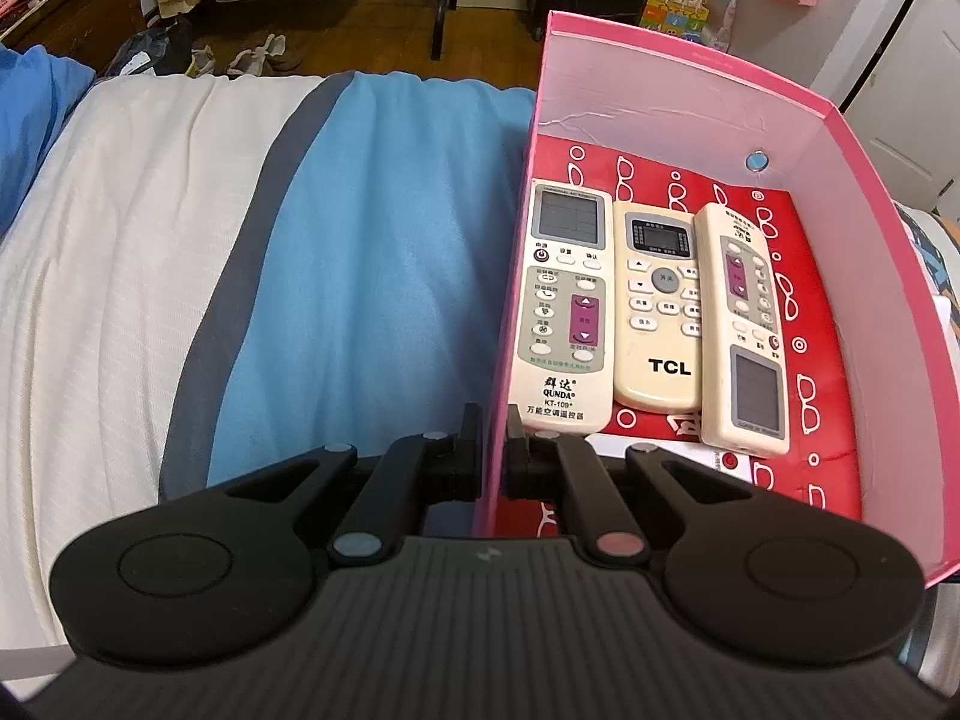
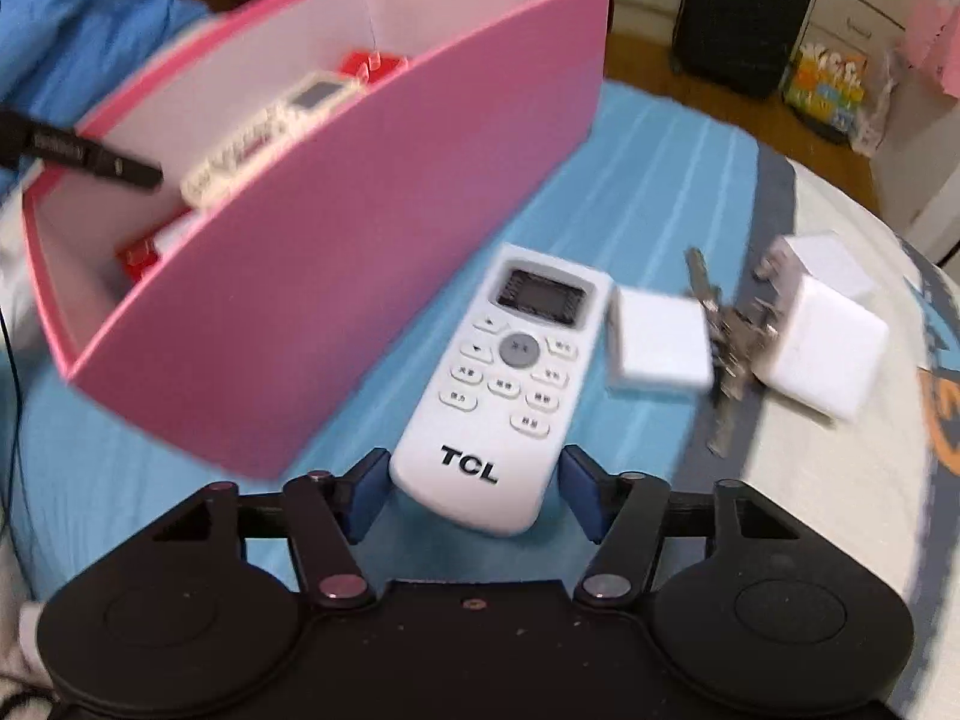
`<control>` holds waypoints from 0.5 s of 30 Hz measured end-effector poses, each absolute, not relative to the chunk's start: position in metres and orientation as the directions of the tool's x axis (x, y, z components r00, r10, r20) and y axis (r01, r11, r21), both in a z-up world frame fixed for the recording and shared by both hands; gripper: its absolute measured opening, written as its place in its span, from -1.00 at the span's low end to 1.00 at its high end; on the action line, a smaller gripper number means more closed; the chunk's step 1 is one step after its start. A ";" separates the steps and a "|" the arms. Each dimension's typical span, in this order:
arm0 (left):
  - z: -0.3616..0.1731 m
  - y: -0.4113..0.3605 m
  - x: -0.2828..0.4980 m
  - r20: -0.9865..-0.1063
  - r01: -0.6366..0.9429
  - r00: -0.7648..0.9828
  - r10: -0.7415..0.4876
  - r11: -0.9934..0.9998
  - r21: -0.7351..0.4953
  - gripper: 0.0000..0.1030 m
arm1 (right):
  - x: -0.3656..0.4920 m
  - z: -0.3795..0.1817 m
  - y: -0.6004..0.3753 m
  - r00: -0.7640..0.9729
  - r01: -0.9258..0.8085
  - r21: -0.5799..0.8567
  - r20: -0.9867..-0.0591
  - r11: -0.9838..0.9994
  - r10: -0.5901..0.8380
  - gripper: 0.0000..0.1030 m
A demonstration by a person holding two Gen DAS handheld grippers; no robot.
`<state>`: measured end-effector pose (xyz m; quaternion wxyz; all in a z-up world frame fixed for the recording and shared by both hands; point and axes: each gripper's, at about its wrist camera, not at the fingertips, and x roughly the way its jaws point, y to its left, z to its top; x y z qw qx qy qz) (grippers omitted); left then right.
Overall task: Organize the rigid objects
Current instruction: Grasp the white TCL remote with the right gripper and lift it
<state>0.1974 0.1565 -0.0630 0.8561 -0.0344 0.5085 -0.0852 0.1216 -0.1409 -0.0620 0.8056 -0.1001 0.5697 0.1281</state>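
Remotes: three (image 1: 648,306) lie side by side in the pink box (image 1: 690,96), whose left wall the left claw (image 1: 495,450) pinches shut, so a tug there could tip the box on the soft bed (image 1: 372,240). Right of the box, the white TCL remote (image 2: 498,384) lies on the bed between the right claw's (image 2: 474,492) parted jaws, not yet pressed. Gripped only at that rounded end, it could pivot or slip, or knock the chargers (image 2: 660,342) and keys (image 2: 726,354) beside it.
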 end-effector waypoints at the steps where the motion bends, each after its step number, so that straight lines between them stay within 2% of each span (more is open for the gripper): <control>1: -0.063 0.156 0.198 -0.865 0.111 0.468 -0.181 0.983 -0.146 -0.91 | 0.122 -0.060 -0.141 0.291 -0.319 -0.022 -0.954 0.947 0.076 0.25; 2: -0.064 0.156 0.198 -0.865 0.113 0.468 -0.181 0.983 -0.145 -0.91 | 0.122 -0.057 -0.141 0.293 -0.322 -0.023 -0.953 0.947 0.076 0.25; 5: -0.064 0.156 0.198 -0.860 0.116 0.475 -0.185 0.982 -0.147 -0.91 | 0.127 -0.051 -0.137 0.373 -0.334 -0.070 -0.926 0.940 0.064 0.50; 7: -0.064 0.155 0.198 -0.859 0.122 0.478 -0.183 0.982 -0.142 -0.91 | 0.134 -0.056 -0.131 0.411 -0.347 -0.090 -0.909 0.934 0.065 0.50; 8: -0.064 0.155 0.198 -0.860 0.121 0.476 -0.184 0.982 -0.143 -0.91 | 0.139 -0.060 -0.131 0.413 -0.347 -0.089 -0.908 0.934 0.067 0.50; 11: -0.064 0.155 0.198 -0.863 0.125 0.470 -0.185 0.982 -0.142 -0.92 | 0.151 -0.076 -0.131 0.417 -0.334 -0.108 -0.908 0.936 0.044 0.28; 15: -0.064 0.154 0.198 -0.865 0.129 0.467 -0.186 0.982 -0.142 -0.93 | 0.142 -0.063 -0.135 0.461 -0.320 -0.106 -0.886 0.942 0.057 0.24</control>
